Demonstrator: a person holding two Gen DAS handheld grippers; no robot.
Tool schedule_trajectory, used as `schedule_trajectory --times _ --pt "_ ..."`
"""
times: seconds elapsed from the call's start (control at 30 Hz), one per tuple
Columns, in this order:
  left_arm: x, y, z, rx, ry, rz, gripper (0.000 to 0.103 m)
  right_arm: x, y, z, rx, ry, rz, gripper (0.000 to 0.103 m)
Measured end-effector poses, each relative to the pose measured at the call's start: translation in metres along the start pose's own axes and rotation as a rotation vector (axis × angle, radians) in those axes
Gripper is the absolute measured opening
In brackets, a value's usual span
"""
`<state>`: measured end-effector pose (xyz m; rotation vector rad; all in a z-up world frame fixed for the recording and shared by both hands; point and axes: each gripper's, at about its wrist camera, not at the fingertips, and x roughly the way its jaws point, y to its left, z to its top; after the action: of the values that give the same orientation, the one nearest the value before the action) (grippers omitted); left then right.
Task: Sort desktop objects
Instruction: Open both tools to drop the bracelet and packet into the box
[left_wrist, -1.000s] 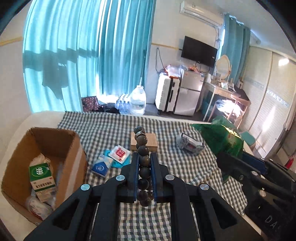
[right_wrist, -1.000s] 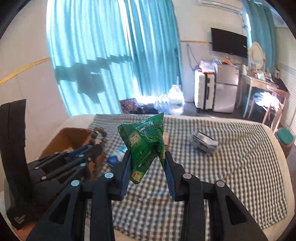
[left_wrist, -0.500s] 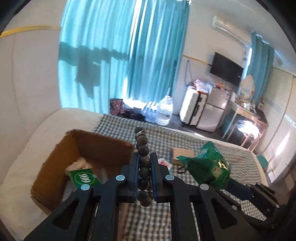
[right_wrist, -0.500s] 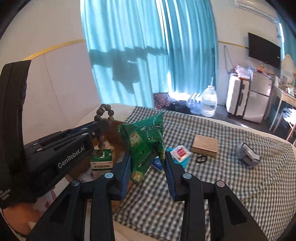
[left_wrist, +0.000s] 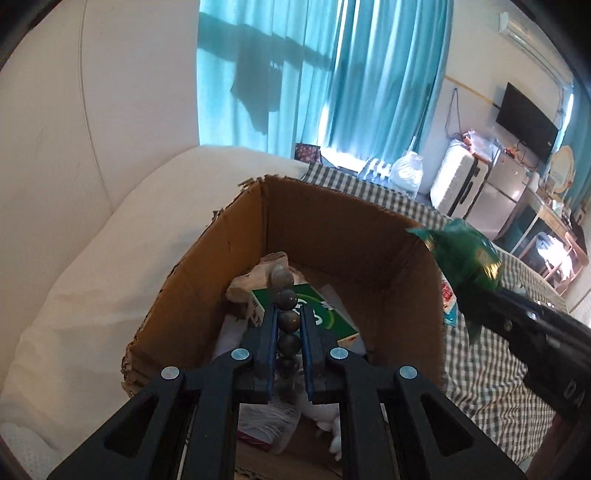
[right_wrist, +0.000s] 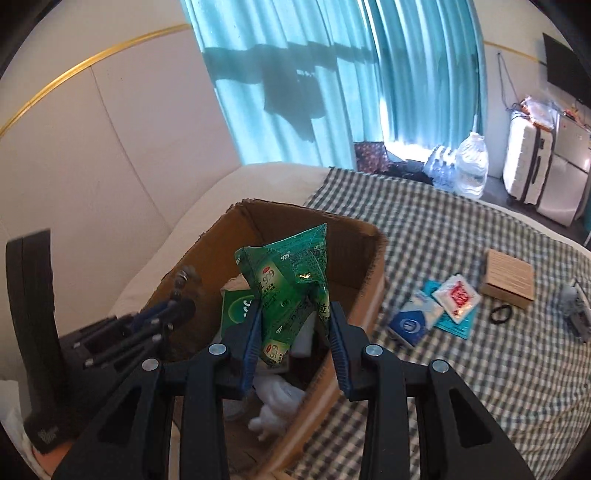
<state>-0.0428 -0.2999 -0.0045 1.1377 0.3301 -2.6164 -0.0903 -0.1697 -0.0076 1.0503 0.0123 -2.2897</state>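
My left gripper (left_wrist: 289, 325) is shut on a string of dark beads (left_wrist: 287, 320) and holds it over the open cardboard box (left_wrist: 343, 229). My right gripper (right_wrist: 293, 317) is shut on a crumpled green packet (right_wrist: 288, 284) and holds it over the same box (right_wrist: 354, 258). The green packet also shows at the right in the left wrist view (left_wrist: 465, 258). The left gripper and its beads (right_wrist: 184, 280) show at the left in the right wrist view. Inside the box lie a green carton (left_wrist: 325, 314), a beige object and white wrappers.
The box stands at the left end of a checked cloth (right_wrist: 461, 236). On the cloth lie a small brown box (right_wrist: 508, 277), a red-and-white sachet (right_wrist: 456, 295), a blue packet (right_wrist: 410, 323), a black hair tie (right_wrist: 500, 314) and a silvery packet (right_wrist: 574, 310). A white cushion (left_wrist: 110, 258) lies left of the box.
Both grippers have swung left from above the cloth to above the cardboard box and tilted down into it. The beads and the green packet stay held.
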Motion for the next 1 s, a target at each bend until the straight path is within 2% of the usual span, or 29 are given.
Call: schedule_trajectory --times 0.07,0.13,0.23,0.3,0.4,0.63,0.83,1.0 --pt "0.007 0.002 -0.001 0.005 0.016 0.003 0.012 0.013 0.0 0.01 0.014 0.01 0.017 0.039" --pt "0.013 0.0 0.0 0.011 0.027 -0.007 0.012 0.028 0.0 0.023 0.028 0.04 0.037 0.05" --pt "0.021 -0.007 0.008 0.028 0.038 0.014 0.021 0.031 -0.002 0.039 0.051 0.024 0.036 0.06" --pt "0.021 -0.009 0.01 0.032 0.036 0.027 0.058 0.024 -0.006 0.043 0.05 -0.001 0.029 0.062" --pt "0.018 -0.008 0.01 0.015 0.01 0.058 0.079 0.016 -0.019 0.035 0.077 -0.011 0.018 0.068" --pt "0.011 -0.029 0.003 0.009 0.04 0.027 0.09 -0.011 -0.077 -0.02 0.2 0.004 -0.063 0.068" --pt "-0.014 -0.086 -0.015 0.09 0.022 -0.017 0.097 -0.066 -0.13 -0.075 0.239 -0.039 -0.184 0.068" --pt "-0.034 -0.138 -0.038 0.164 0.007 -0.071 0.101 -0.123 -0.173 -0.104 0.312 -0.095 -0.222 0.068"
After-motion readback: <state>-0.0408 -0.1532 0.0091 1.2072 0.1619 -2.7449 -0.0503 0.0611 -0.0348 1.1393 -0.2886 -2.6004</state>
